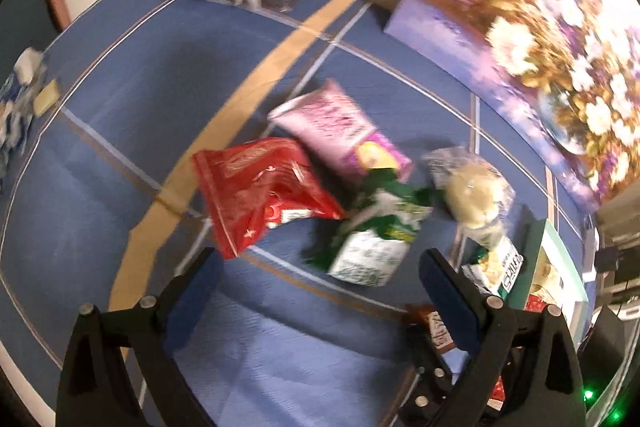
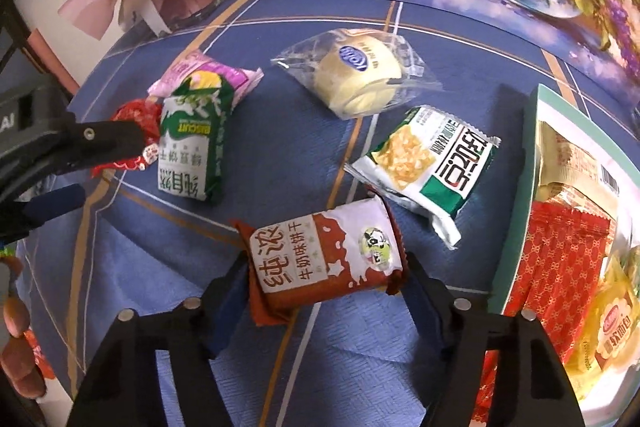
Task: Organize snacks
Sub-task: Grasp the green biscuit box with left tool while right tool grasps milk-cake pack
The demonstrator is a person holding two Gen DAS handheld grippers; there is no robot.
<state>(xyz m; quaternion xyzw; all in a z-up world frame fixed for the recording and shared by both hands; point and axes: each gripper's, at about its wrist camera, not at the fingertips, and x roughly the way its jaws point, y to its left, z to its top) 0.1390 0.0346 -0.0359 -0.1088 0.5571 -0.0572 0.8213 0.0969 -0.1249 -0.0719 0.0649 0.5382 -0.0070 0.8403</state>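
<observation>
Right gripper (image 2: pixel 324 291) jaws flank the brown milk-biscuit pack (image 2: pixel 326 259), pads at its crimped ends; can't tell if they're pressing yet. Left gripper (image 1: pixel 320 283) jaws wide apart, empty, near the green pack (image 1: pixel 372 235). Risk: I only pinch foil ends & pack slips before the tray (image 2: pixel 516 227) at right. Both point steeply down.

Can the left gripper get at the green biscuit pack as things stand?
Probably yes. The left gripper is open and the green biscuit pack lies just ahead of it, top uncovered; only the red pack crowds one side.
</observation>
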